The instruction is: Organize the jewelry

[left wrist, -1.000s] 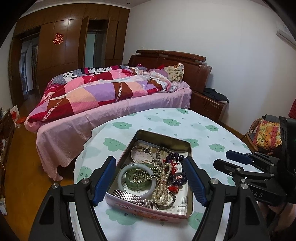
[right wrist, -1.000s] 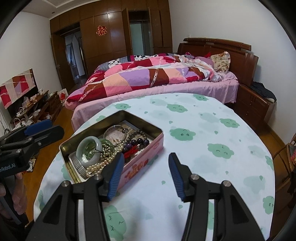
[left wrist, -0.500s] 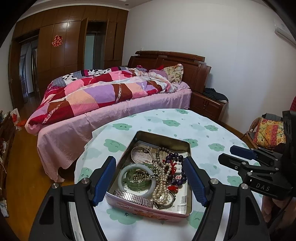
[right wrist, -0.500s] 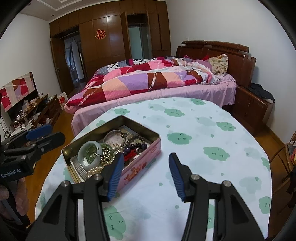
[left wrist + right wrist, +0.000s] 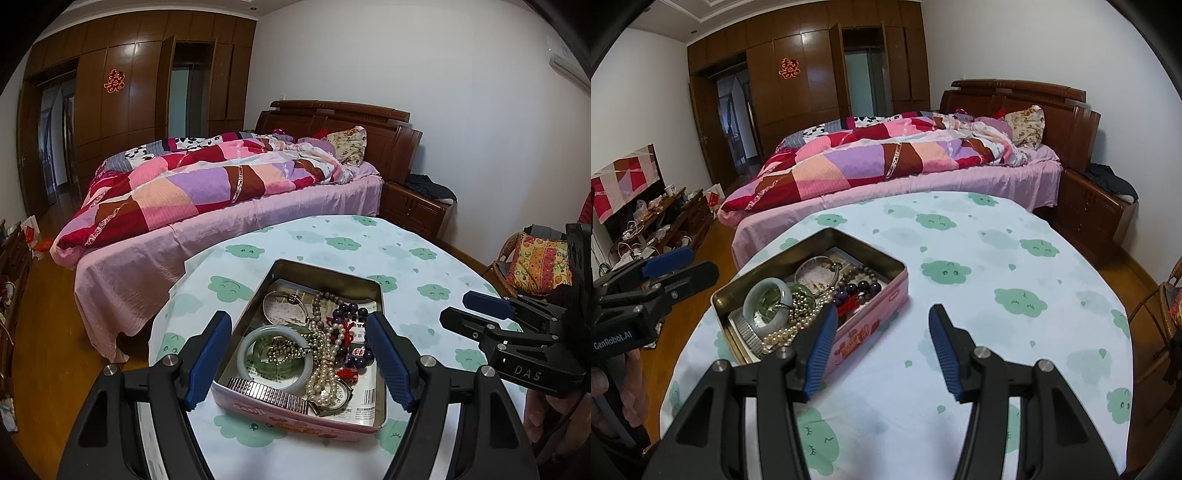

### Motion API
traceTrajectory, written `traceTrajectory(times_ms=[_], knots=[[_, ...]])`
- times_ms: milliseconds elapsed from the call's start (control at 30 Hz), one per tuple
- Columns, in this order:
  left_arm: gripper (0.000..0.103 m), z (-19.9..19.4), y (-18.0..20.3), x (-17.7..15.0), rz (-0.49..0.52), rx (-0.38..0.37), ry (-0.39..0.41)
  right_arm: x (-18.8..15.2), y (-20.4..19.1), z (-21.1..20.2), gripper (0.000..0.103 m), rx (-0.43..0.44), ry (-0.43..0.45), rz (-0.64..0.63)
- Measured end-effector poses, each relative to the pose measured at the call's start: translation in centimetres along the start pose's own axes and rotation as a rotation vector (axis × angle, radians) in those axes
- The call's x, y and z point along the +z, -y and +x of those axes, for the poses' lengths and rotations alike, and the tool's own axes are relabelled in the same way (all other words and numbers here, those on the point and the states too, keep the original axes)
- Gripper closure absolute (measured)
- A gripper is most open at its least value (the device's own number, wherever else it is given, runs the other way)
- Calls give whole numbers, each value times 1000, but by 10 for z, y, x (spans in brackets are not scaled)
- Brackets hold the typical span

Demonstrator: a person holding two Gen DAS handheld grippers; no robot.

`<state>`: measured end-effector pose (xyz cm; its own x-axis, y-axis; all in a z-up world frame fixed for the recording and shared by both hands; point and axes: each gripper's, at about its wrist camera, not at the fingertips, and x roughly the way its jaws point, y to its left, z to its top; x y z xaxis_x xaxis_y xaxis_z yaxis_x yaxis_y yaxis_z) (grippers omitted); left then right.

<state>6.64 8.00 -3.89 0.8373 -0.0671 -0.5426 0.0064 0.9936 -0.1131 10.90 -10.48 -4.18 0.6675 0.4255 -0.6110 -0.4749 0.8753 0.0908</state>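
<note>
An open pink tin (image 5: 288, 417) sits on the round table's cloud-print cloth (image 5: 332, 236). It holds a pale jade bangle (image 5: 251, 339), a pearl string (image 5: 321, 373), dark purple beads (image 5: 347, 310), a silver bangle (image 5: 273, 299) and a metal-band watch (image 5: 266, 393). My left gripper (image 5: 295, 317) hovers open just before the tin's near end, nothing between its pads. My right gripper (image 5: 882, 310) stands open over the cloth (image 5: 997, 258) beside the tin's (image 5: 871, 332) pink side wall, empty. Each gripper shows in the other's view: right gripper (image 5: 454, 307), left gripper (image 5: 703, 263).
A bed (image 5: 923, 158) with a patchwork quilt runs behind the table. A wooden nightstand (image 5: 1089, 206) stands at the right, a wicker chair (image 5: 535, 258) with a cushion nearer. A cluttered low cabinet (image 5: 657, 221) lines the left wall. The cloth right of the tin is bare.
</note>
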Motion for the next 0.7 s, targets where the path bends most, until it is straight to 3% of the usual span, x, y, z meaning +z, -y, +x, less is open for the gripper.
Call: traceTrajectory(times_ms=[567, 700], knots=[[27, 2, 0, 0, 12, 34, -1, -2, 0, 0, 48, -2, 2, 2], [11, 2, -1, 1, 10, 58, -1, -2, 0, 0, 48, -2, 2, 2]])
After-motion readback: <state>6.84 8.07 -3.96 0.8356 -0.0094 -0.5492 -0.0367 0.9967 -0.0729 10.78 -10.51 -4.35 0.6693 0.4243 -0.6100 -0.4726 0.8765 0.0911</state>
